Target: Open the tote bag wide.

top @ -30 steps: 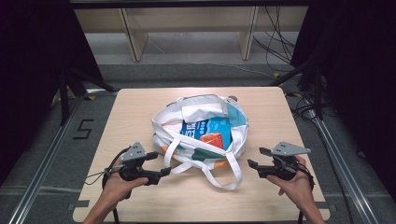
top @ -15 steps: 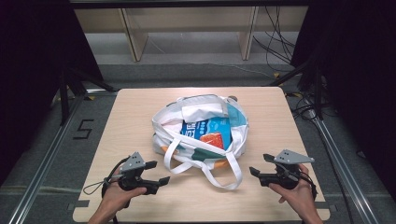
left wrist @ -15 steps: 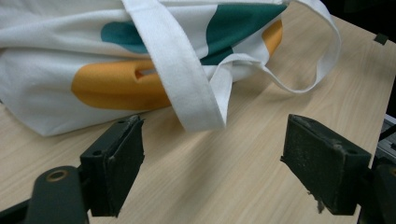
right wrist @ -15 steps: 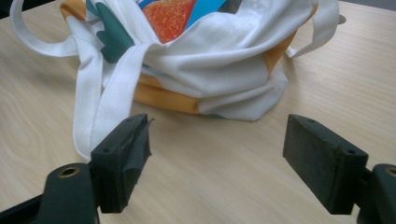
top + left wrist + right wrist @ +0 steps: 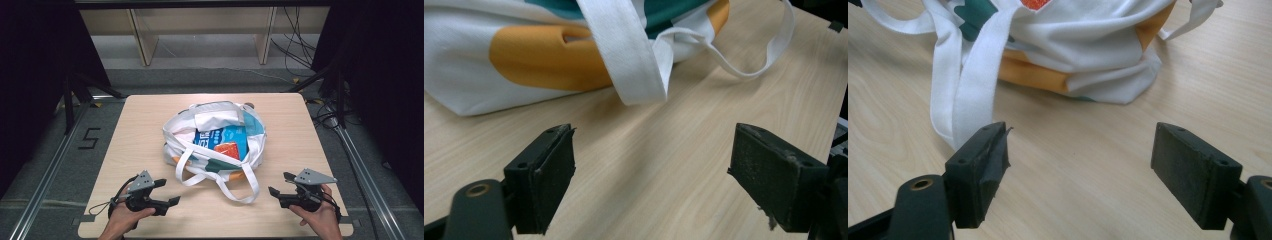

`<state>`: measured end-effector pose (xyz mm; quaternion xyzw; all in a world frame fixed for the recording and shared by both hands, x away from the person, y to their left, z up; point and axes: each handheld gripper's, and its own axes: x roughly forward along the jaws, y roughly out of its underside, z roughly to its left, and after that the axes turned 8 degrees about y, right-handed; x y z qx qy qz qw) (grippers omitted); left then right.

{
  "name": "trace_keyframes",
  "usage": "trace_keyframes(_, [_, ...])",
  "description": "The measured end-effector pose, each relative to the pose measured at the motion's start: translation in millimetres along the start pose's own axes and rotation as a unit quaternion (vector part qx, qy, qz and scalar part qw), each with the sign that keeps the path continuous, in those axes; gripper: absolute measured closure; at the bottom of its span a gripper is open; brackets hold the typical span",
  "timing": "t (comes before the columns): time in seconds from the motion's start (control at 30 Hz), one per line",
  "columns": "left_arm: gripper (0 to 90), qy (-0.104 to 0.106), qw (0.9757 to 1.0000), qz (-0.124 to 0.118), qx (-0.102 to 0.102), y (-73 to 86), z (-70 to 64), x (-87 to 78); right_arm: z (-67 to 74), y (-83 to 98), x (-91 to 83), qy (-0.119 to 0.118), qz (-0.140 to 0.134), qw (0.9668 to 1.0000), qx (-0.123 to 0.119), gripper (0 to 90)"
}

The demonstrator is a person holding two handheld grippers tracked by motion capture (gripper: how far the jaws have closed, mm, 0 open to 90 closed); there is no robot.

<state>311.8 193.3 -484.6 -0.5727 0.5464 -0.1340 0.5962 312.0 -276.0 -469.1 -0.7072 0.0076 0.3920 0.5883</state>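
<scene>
Seen from the high view, a white tote bag (image 5: pixel 215 142) printed with teal and orange patches lies at the centre of a pale wooden table (image 5: pixel 140 130), its mouth open on a blue packet (image 5: pixel 222 140) and its two handles (image 5: pixel 200 175) spilling toward the near edge. At the near left corner a hand holds the left gripper (image 5: pixel 164 192) low over the wood, jaws parted and pointing inward toward the bag; at the near right the right gripper (image 5: pixel 280 184) mirrors it, jaws likewise parted. Both stand apart from the bag. In the left gripper view, the two black jaws stand wide open over bare tabletop with nothing between them; a white strap (image 5: pixel 624 55) and an orange patch of the bag (image 5: pixel 544 55) lie just ahead, untouched. In the right gripper view, the jaws are again spread wide and empty above the wood; a doubled white handle (image 5: pixel 960 85) hangs down just beyond the left-hand jaw, and the crumpled side of the bag (image 5: pixel 1088 50) rests on the table farther on.
</scene>
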Motion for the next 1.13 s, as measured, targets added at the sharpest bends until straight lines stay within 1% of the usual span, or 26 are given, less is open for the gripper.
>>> trace_keyframes(0.07, [17.4, -0.004, 1.0, 0.003, 0.0, 2.4, -2.5, 1.2, -2.0, 2.4, -1.6, 0.002, 0.004, 0.9999, -0.011, 24.0])
trace_keyframes(0.1, [17.4, -0.007, 1.0, 0.004, 0.005, 3.9, -3.7, 1.9, -1.2, 3.9, -3.2, 0.005, 0.003, 1.0, -0.004, 24.0])
trace_keyframes(0.13, [17.3, -0.002, 1.0, -0.001, -0.002, 4.8, -5.3, 3.4, -2.0, 5.8, -3.6, 0.004, -0.001, 0.9999, -0.011, 24.0])
trace_keyframes(0.2, [17.3, -0.002, 0.9999, 0.01, 0.006, 6.5, -6.0, 2.8, 1.4, 8.9, -6.9, 0.009, 0.01, 0.9999, 0.002, 24.0])
trace_keyframes(0.23, [17.3, -0.002, 0.9999, 0.01, 0.003, 8.1, -7.8, 3.6, 1.4, 10.6, -7.7, 0.008, 0.009, 0.9999, 0.0, 24.0])
trace_keyframes(0.27, [17.3, -0.003, 0.9998, 0.017, 0.012, 9.3, -8.4, 3.9, 0.0, 11.9, -8.5, 0.004, 0.005, 1.0, -0.007, 24.0])
trace_keyframes(0.33, [17.2, -0.004, 0.9998, 0.013, 0.012, 12.2, -10.8, 6.0, 3.1, 15.4, -11.2, 0.001, 0.012, 0.9999, 0.0, 24.1])
trace_keyframes(0.37, [17.2, -0.003, 0.9999, 0.012, 0.009, 12.1, -12.0, 5.2, 3.8, 17.3, -11.4, 0.004, 0.008, 1.0, -0.002, 24.2])
trace_keyframes(0.4, [17.1, -0.004, 0.9998, 0.014, 0.012, 12.1, -11.1, 3.8, 2.1, 18.4, -11.2, 0.002, 0.001, 0.9998, -0.018, 24.2])
trace_keyframes(0.43, [17.1, -0.009, 0.9997, 0.018, 0.016, 12.7, -9.2, 2.5, 3.5, 19.6, -12.9, 0.006, 0.009, 0.9998, -0.019, 24.2])
trace_keyframes(0.47, [17.2, -0.008, 0.9999, 0.012, 0.008, 13.6, -9.5, 3.1, 5.2, 21.4, -13.1, 0.0, 0.007, 0.9999, -0.015, 24.2])
trace_keyframes(0.5, [17.1, -0.01, 0.9998, 0.016, 0.005, 14.1, -9.7, 2.6, 4.9, 22.6, -14.5, 0.006, 0.007, 0.9997, -0.024, 24.1])
trace_keyframes(0.53, [17.1, -0.012, 0.9998, 0.017, 0.005, 14.9, -9.3, 2.8, 8.4, 23.9, -16.3, 0.004, 0.017, 0.9998, -0.005, 24.2])
trace_keyframes(0.57, [17.1, -0.01, 0.9998, 0.017, 0.004, 15.5, -9.0, 3.7, 6.2, 24.5, -15.7, 0.0, 0.01, 0.9997, -0.021, 24.2])
trace_keyframes(0.6, [17.1, -0.013, 0.9998, 0.016, 0.003, 16.1, -9.6, 4.3, 8.3, 25.6, -16.8, 0.001, 0.013, 0.9998, -0.012, 24.2])
trace_keyframes(0.63, [17.1, -0.011, 0.9998, 0.015, 0.007, 16.0, -9.2, 4.7, 7.5, 26.5, -16.3, 0.0, 0.011, 0.9997, -0.02, 24.3])
trace_keyframes(0.7, [17.2, -0.011, 0.9999, 0.013, 0.002, 15.9, -10.2, 5.5, 9.1, 27.8, -15.9, 0.002, 0.016, 0.9997, -0.017, 24.4])
trace_keyframes(0.73, [17.2, -0.011, 0.9998, 0.014, 0.003, 15.7, -10.3, 5.6, 7.7, 27.9, -15.0, 0.0, 0.015, 0.9995, -0.028, 24.4])
trace_keyframes(0.77, [17.2, -0.01, 0.9998, 0.016, 0.011, 15.5, -9.8, 5.5, 9.6, 28.2, -15.5, -0.005, 0.024, 0.9996, -0.017, 24.4])
trace_keyframes(0.8, [17.2, -0.01, 0.9997, 0.017, 0.012, 15.7, -9.8, 5.6, 8.5, 28.1, -14.5, -0.007, 0.021, 0.9994, -0.026, 24.4])
trace_keyframes(0.93, [17.2, -0.014, 0.9993, 0.027, 0.021, 15.4, -7.3, 4.0, 9.0, 28.2, -14.9, -0.003, 0.022, 0.9994, -0.026, 24.4])
trace_keyframes(0.97, [17.2, -0.012, 0.9998, 0.013, 0.011, 16.2, -8.7, 5.9, 8.8, 28.4, -14.7, -0.002, 0.02, 0.9995, -0.025, 24.4])
trace_keyframes(1.0, [17.2, -0.013, 0.9997, 0.014, 0.012, 16.2, -8.5, 5.9, 8.4, 28.4, -14.5, 0.0, 0.018, 0.9995, -0.025, 24.4])
trace_keyframes(1.03, [17.2, -0.015, 0.9998, 0.015, 0.001, 16.5, -9.6, 6.0, 9.7, 28.7, -14.9, -0.002, 0.021, 0.9996, -0.017, 24.4])
trace_keyframes(1.1, [17.2, -0.012, 0.9998, 0.014, 0.011, 16.3, -8.5, 6.3, 9.3, 28.7, -14.7, -0.003, 0.021, 0.9996, -0.019, 24.4])
trace_keyframes(1.13, [17.2, -0.012, 0.9998, 0.015, 0.01, 16.4, -8.6, 6.4, 7.9, 28.5, -13.8, -0.001, 0.015, 0.9994, -0.03, 24.4])
